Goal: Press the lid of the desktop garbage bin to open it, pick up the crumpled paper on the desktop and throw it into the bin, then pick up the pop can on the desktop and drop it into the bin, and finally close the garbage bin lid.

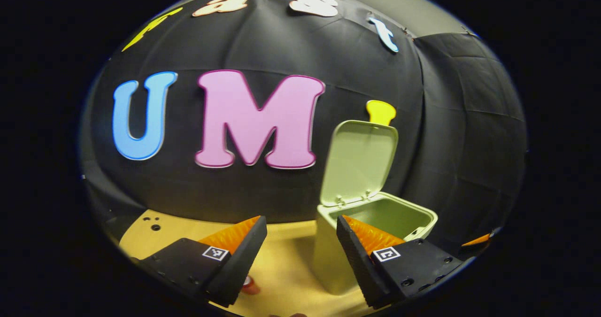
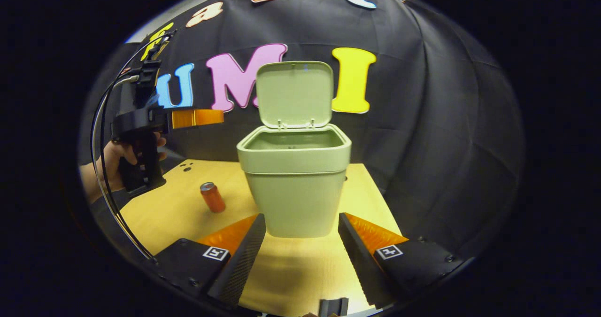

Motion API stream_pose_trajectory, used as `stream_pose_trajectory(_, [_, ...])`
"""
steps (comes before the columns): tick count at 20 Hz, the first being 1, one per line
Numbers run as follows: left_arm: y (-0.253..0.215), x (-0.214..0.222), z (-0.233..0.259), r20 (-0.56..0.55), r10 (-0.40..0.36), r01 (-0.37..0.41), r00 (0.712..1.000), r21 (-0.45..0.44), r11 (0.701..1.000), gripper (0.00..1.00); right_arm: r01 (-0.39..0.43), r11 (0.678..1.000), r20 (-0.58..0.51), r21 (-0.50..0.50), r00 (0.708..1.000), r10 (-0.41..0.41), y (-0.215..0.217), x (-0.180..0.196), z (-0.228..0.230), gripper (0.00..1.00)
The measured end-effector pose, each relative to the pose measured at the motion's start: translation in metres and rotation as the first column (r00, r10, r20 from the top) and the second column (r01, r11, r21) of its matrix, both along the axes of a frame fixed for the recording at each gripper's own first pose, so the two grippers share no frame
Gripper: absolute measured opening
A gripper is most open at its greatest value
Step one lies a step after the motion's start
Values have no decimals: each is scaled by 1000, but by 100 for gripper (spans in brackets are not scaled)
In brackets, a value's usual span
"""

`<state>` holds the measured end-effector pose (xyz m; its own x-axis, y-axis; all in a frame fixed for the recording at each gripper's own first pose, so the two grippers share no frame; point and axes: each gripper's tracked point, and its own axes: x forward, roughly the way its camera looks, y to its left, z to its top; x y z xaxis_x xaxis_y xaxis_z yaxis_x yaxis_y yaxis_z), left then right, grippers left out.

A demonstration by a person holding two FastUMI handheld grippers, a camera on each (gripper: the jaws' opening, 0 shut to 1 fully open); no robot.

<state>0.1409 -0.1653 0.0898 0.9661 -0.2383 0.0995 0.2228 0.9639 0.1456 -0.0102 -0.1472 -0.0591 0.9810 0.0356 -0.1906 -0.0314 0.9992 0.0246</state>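
pop can [image 2: 212, 197] stands left of bin [image 2: 296, 199], clear of both open jaws.

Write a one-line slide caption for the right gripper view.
Open right claw faces the lid-up bin; pop can upright on the desktop.

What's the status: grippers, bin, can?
Left gripper open, empty, raised beside the bin. Right gripper open, empty, facing the bin. Lid up. Pop can upright on the desktop, nothing blocking it.
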Motion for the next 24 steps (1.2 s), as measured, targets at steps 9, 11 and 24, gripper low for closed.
stream_pose_trajectory(9, [149, -60, -57, -89, 251, -254, 964, -30, 967, 96, -182, 983, -17, -36, 983, 181, 93, 34, -9, 97])
stream_pose_trajectory(11, [171, -72, -68, -110, 286, -291, 952, -37, 956, 96, -212, 976, -17, -47, 977, 211, 114, 40, -11, 98])
stream_pose_trajectory(24, [251, -115, -129, -226, 329, -332, 917, 25, 943, 96, -308, 946, -35, -96, 951, 306, 231, 119, -63, 98])
